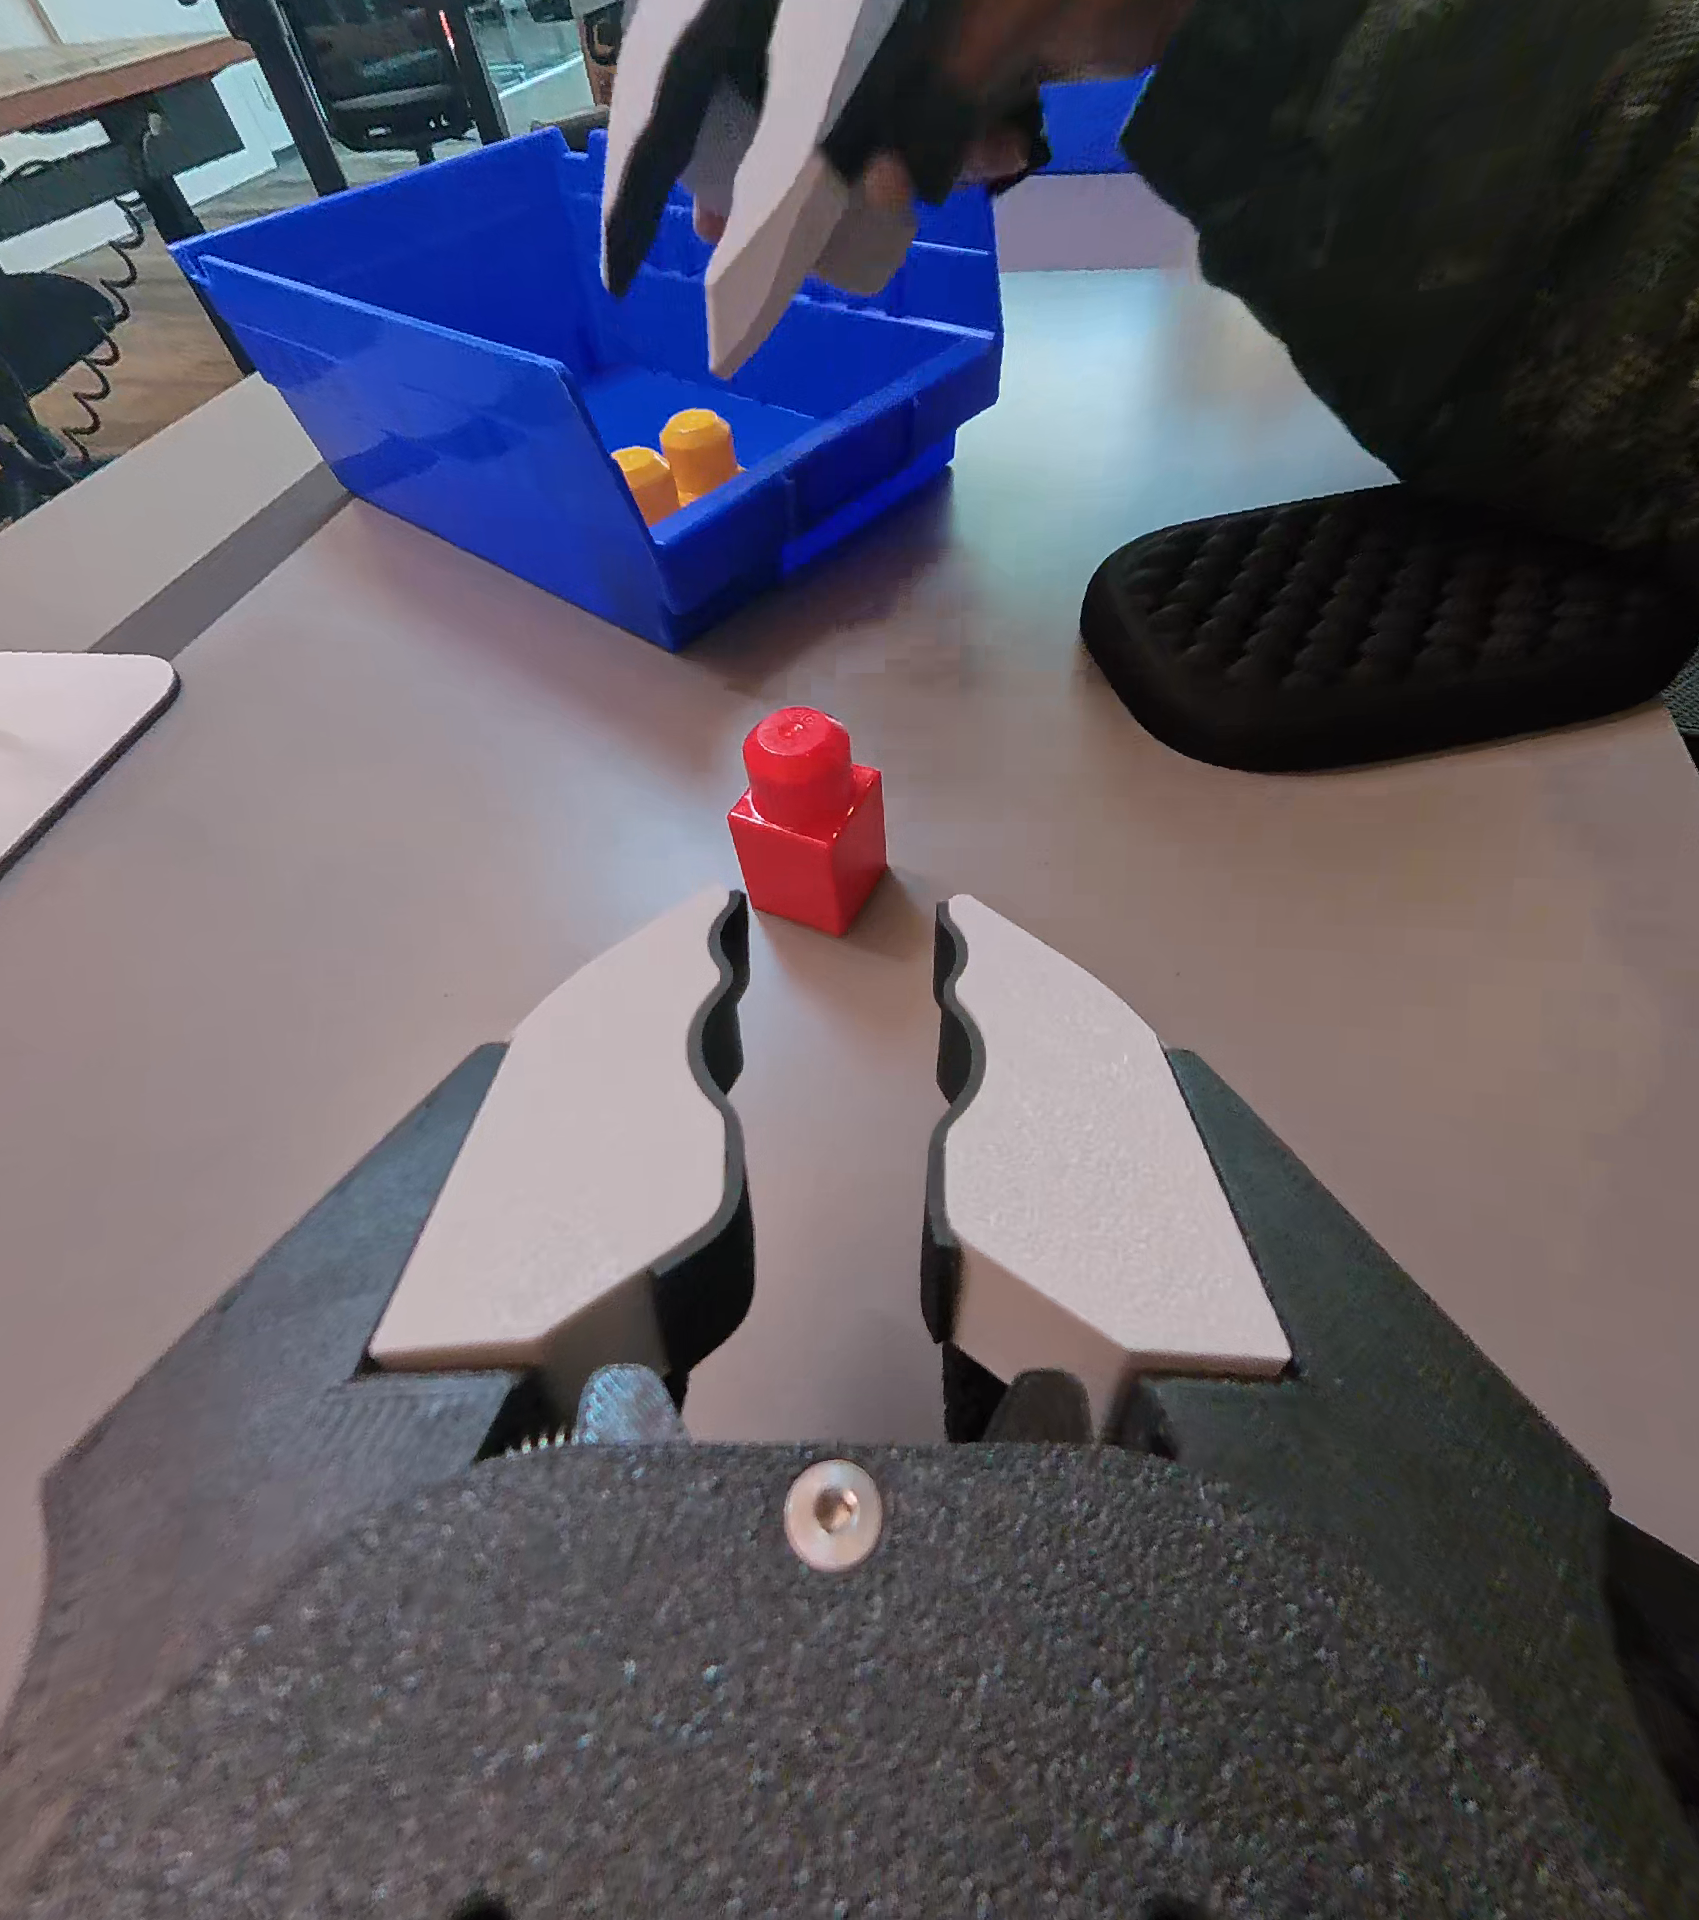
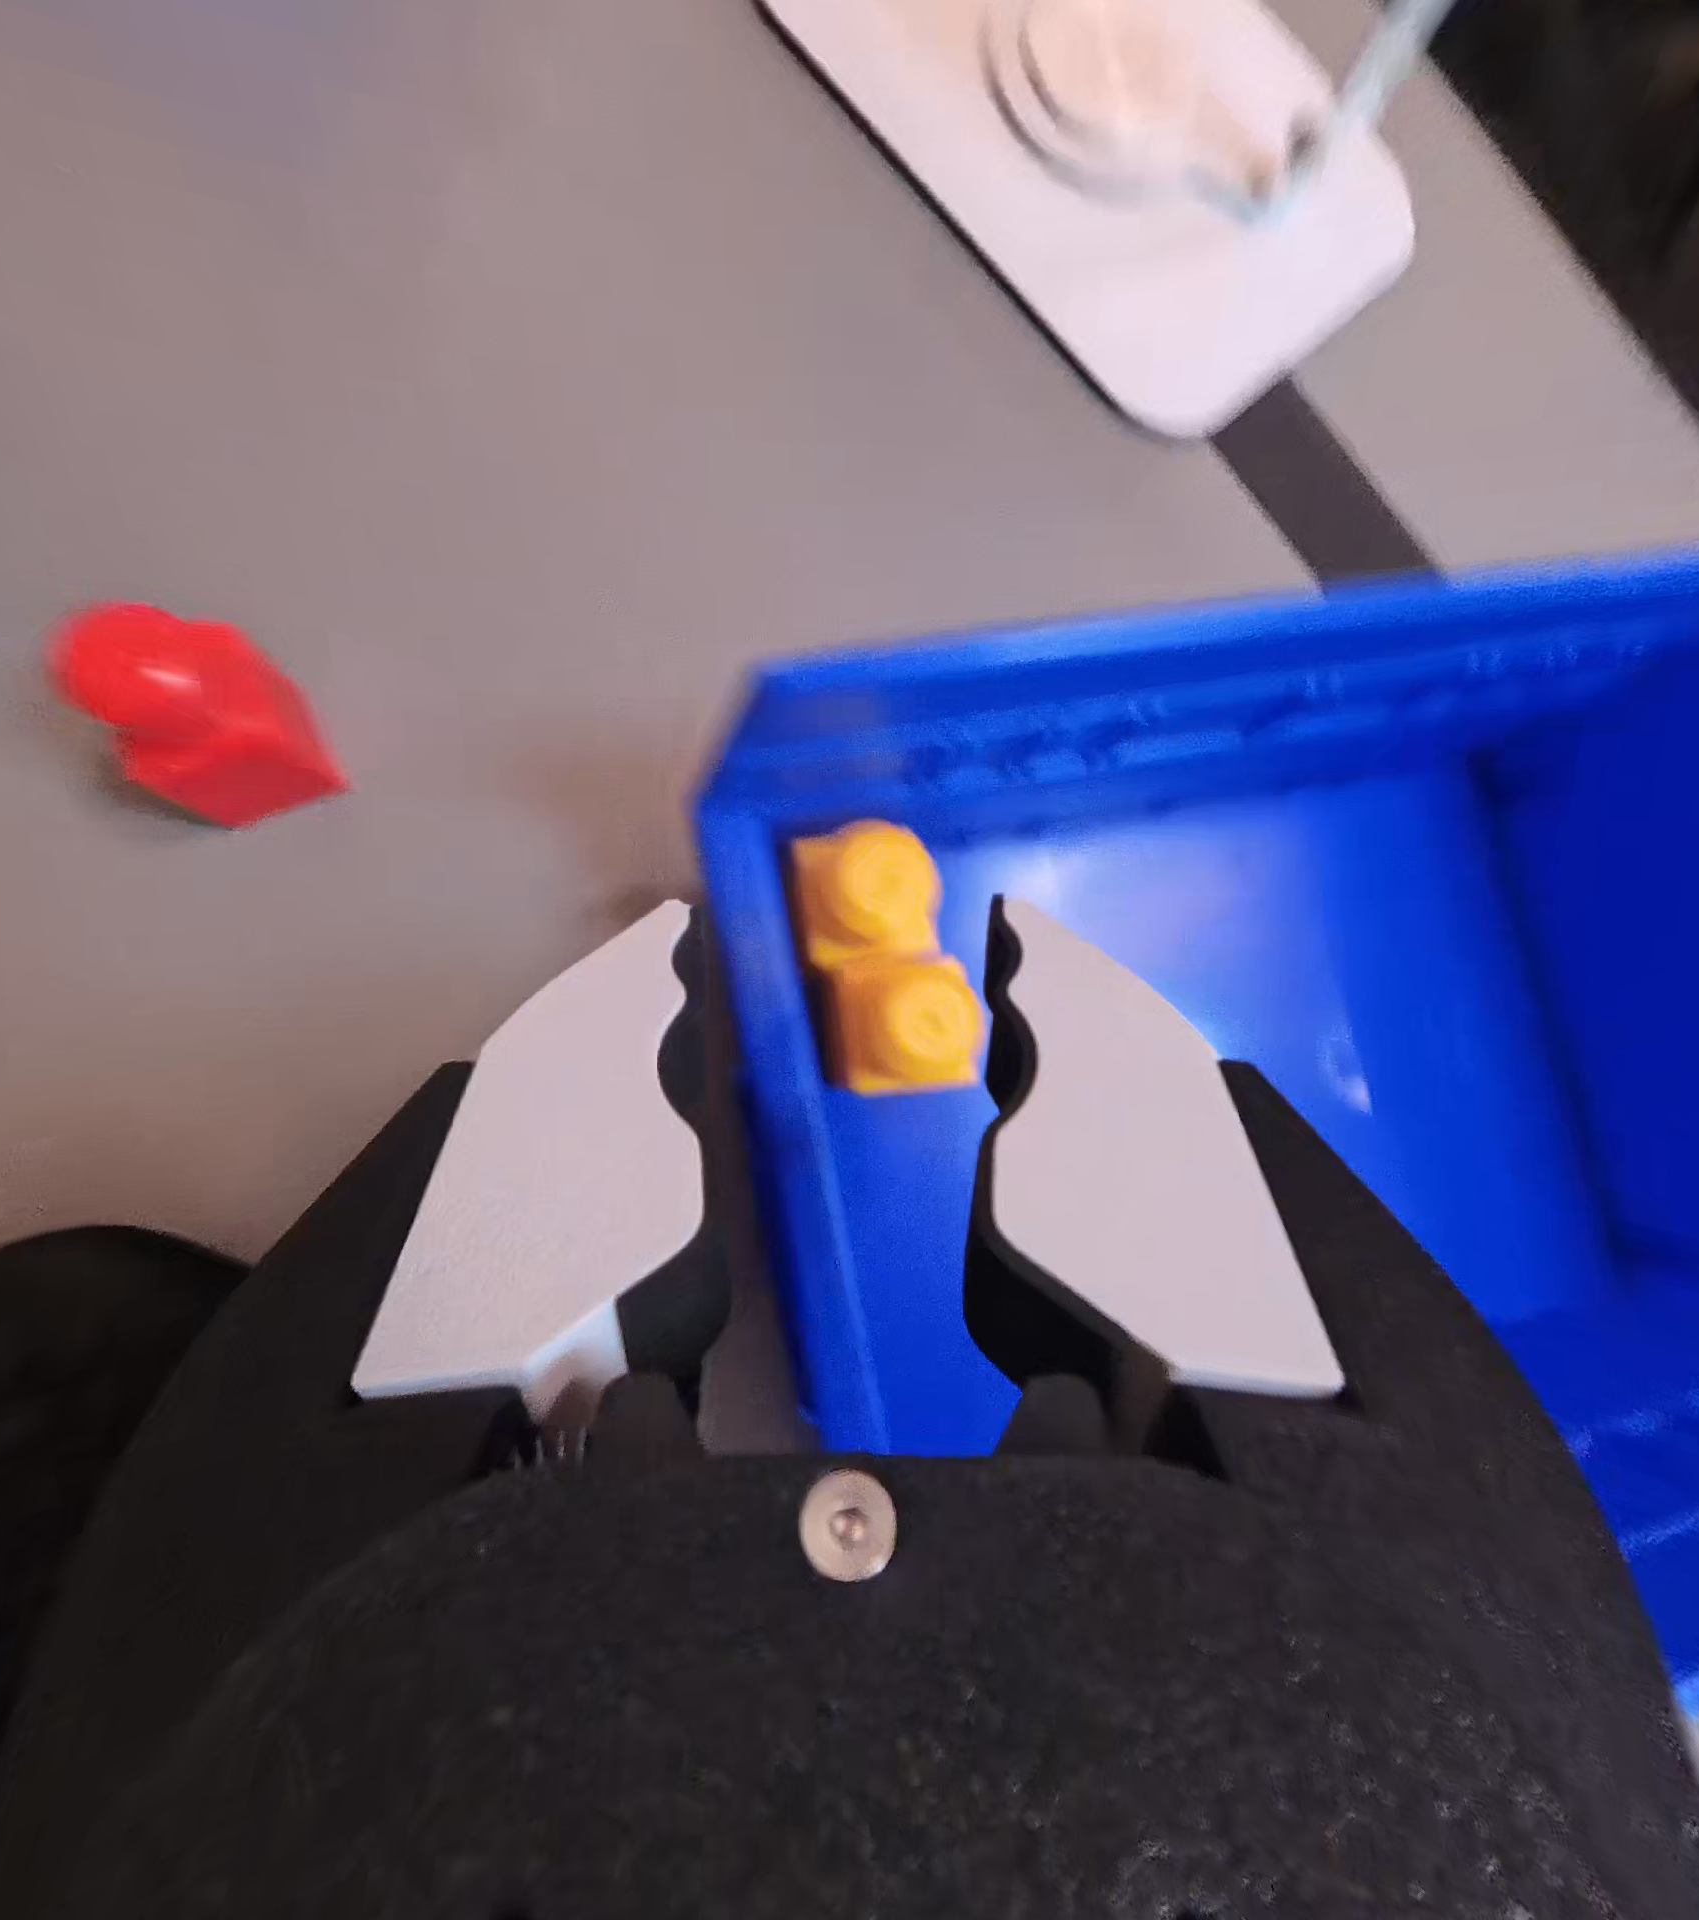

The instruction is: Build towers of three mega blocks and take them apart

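A red single-stud block (image 1: 810,827) stands upright on the grey table, just beyond my left gripper (image 1: 841,906), which is open and empty. The red block also shows in the right wrist view (image 2: 196,715), far left. Two orange blocks (image 1: 674,464) sit side by side in a corner of the blue bin (image 1: 429,416). My right gripper (image 1: 679,322) hangs above the bin, pointing down. In the right wrist view it (image 2: 845,902) is open and empty, high over the orange blocks (image 2: 886,961) and straddling the bin's near wall (image 2: 725,935).
A black padded armrest (image 1: 1375,623) lies on the right of the table, with a person's dark sleeve (image 1: 1510,260) above it. A white flat base (image 1: 3,769) sits at the table's left edge; it also shows in the right wrist view (image 2: 1115,197). Office chairs stand beyond. My hands' fingertips stand some 20 centimeters from each other. The white flat base (image 1: 3,769) is about 30 centimeters from my right fingertips. The right camera catches it too, in the right wrist view (image 2: 1109,248).
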`<state>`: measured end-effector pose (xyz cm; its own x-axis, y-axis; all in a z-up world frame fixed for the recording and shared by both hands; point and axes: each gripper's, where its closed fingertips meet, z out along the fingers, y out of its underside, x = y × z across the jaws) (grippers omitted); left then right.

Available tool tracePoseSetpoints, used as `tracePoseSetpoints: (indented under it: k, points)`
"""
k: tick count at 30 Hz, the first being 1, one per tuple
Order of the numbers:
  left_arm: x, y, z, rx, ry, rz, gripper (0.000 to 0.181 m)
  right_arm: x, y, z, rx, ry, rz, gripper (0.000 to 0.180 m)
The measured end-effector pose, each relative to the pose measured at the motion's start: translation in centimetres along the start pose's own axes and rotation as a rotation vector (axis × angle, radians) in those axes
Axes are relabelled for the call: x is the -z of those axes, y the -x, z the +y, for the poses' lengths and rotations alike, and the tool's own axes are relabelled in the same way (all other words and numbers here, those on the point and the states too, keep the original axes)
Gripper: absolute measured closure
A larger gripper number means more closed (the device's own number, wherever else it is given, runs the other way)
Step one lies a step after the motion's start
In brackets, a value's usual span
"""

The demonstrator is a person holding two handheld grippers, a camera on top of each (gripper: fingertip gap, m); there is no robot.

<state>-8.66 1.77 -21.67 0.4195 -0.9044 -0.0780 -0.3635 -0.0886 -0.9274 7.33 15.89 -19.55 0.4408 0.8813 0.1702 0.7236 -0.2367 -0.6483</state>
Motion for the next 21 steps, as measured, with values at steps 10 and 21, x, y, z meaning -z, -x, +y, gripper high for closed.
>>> tracePoseSetpoints:
  k: [10, 21]
  points:
    - [0.8, 1.1, -0.5, -0.008, -0.036, -0.073, 0.148, -5.6, 16.5, -2.7, 0.296, 0.035, -0.431, 0.151]
    - [6.2, 7.4, -3.5, 0.087, -0.27, -0.469, 0.181, 6.6, -6.2, -1.3, -0.242, -0.135, 0.48, 0.151]
